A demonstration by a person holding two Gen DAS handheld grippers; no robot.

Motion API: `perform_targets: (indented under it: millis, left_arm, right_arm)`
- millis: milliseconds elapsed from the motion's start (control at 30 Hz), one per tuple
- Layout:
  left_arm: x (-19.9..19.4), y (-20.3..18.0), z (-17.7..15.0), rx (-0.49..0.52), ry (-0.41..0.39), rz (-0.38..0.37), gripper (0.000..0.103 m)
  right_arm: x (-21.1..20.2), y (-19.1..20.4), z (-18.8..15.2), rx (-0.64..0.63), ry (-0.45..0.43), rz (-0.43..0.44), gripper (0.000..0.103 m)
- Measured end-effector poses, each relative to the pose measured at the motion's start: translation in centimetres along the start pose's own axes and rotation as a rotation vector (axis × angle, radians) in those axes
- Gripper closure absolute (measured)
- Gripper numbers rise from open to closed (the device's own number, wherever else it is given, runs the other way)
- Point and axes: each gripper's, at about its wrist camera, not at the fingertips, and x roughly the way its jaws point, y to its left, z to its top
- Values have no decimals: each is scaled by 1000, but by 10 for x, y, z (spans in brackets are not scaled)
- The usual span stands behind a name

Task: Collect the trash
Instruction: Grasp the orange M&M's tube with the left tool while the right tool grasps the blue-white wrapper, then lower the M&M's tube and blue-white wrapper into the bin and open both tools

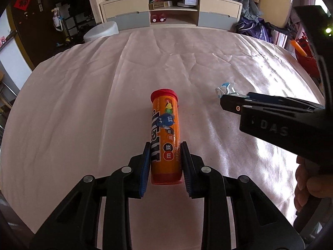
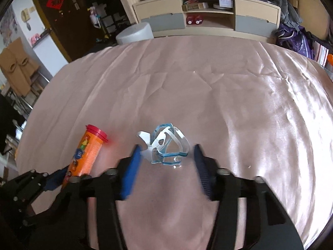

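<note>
An orange candy tube [image 1: 164, 125] with a red cap lies on the pink sheet [image 1: 93, 87], cap pointing away from me. My left gripper [image 1: 165, 145] is shut on its lower half, both blue pads against its sides. In the right wrist view the tube [image 2: 87, 152] is at the left, with the left gripper [image 2: 52, 179] at its near end. A crumpled blue-and-white plastic wrapper [image 2: 160, 143] lies between the fingers of my right gripper [image 2: 166, 146]. The left pad is at its edge and the right pad stands clear of it. The left wrist view shows the wrapper [image 1: 225, 88] just beyond the right gripper [image 1: 226, 102].
The sheet covers a wide bed. Beyond its far edge stand a low cabinet [image 1: 170, 10] with drawers and shelves, a white round bin [image 1: 102, 31] and a pile of purple fabric [image 1: 254, 29]. A hand [image 1: 308, 185] holds the right gripper's handle.
</note>
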Motion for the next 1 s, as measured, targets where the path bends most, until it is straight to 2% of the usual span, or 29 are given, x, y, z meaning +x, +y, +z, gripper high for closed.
perform_targets:
  millis: [67, 167, 367, 600, 800, 1000]
  left_arm:
    - [-1, 0, -1, 0, 4, -5, 77]
    - [-7, 0, -3, 2, 5, -13, 77]
    - [-31, -4, -7, 19, -12, -16, 77]
    - [-80, -13, -21, 38, -40, -37, 77]
    - [-131, -22, -48, 28, -72, -74, 77]
    - [-184, -35, -91, 44, -123, -102, 77]
  right_arm:
    - [-2, -2, -2, -6, 2, 5, 76]
    - [-13, -5, -5, -9, -14, 12, 86]
    - [-60, -20, -16, -34, -60, 14, 89]
    - [-126, -41, -39, -18, -97, 3, 89]
    - [-178, -48, -67, 0, -136, -27, 89]
    - [-225, -44, -117, -16, -158, -30, 89]
